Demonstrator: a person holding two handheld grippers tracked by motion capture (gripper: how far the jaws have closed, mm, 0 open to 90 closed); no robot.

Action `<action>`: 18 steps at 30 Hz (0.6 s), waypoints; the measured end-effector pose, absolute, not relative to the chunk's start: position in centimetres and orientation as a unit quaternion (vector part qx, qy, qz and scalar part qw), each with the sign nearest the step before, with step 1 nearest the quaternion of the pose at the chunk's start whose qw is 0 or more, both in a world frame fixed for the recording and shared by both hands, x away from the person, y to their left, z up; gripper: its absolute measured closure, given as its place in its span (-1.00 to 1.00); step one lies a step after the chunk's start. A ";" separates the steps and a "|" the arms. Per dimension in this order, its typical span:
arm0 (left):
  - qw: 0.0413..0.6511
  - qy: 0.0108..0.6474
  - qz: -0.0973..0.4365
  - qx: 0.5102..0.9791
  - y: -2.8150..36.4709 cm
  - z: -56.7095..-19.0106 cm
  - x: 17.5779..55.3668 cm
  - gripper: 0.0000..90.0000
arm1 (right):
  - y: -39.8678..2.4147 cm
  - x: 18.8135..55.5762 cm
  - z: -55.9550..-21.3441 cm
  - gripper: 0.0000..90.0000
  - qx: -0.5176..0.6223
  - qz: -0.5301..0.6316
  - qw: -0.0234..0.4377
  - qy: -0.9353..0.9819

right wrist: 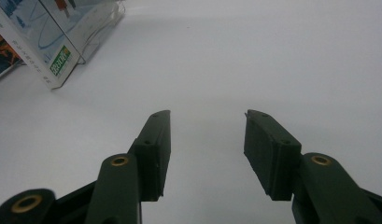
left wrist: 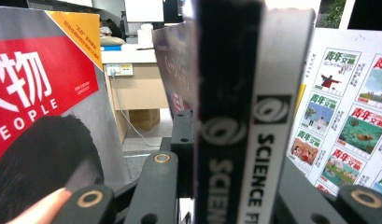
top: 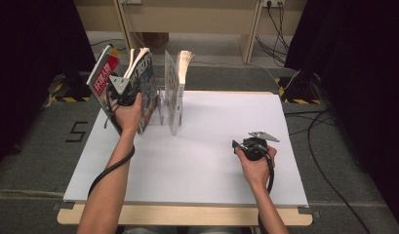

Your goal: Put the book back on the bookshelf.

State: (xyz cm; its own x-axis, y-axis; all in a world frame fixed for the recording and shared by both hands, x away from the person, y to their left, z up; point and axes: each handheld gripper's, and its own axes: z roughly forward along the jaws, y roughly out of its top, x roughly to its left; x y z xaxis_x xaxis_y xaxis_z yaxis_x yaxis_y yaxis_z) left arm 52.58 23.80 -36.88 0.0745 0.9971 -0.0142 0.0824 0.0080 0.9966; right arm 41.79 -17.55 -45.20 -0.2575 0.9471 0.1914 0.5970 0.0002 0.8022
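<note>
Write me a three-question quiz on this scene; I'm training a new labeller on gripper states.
1. True or false: the left gripper is shut on the Science Fiction magazine.
2. The right gripper is: A) shut on a book, B) open above the white table top, C) holding the clear rack.
3. Fill in: the English word on the red magazine begins or ends "...EOPLE", so it reads ____.

Key: 1 true; 2 B; 3 PEOPLE.
</note>
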 end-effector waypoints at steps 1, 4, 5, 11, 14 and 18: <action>0.501 0.505 0.458 0.533 23.9 -37.0 52.5 0.69 | -17.6 41.8 -45.2 0.15 0.572 0.415 0.211 0.675; 0.501 0.508 0.461 0.528 23.9 -37.2 52.4 0.69 | -17.4 41.8 -45.4 0.15 0.571 0.414 0.209 0.677; 0.500 0.508 0.461 0.528 24.0 -37.2 52.3 0.69 | -17.4 41.8 -45.4 0.15 0.571 0.413 0.210 0.678; 0.498 0.511 0.464 0.525 24.2 -37.3 52.0 0.66 | -17.4 41.7 -45.2 0.15 0.571 0.414 0.211 0.677; 0.494 0.509 0.467 0.528 24.2 -37.1 51.9 0.55 | -17.3 41.7 -45.2 0.15 0.571 0.414 0.210 0.677; 0.495 0.510 0.467 0.526 24.1 -36.8 51.5 0.32 | -17.3 41.7 -45.3 0.15 0.571 0.413 0.210 0.677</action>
State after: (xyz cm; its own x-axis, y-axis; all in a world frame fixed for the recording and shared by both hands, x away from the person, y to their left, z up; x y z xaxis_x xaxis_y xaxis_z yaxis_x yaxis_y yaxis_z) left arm 51.50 24.13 -36.84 0.0431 0.9990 -0.0141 0.0747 0.0108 0.9971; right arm 41.69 -17.31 -45.31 -0.2588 0.9474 0.1881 0.6004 0.0053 0.7997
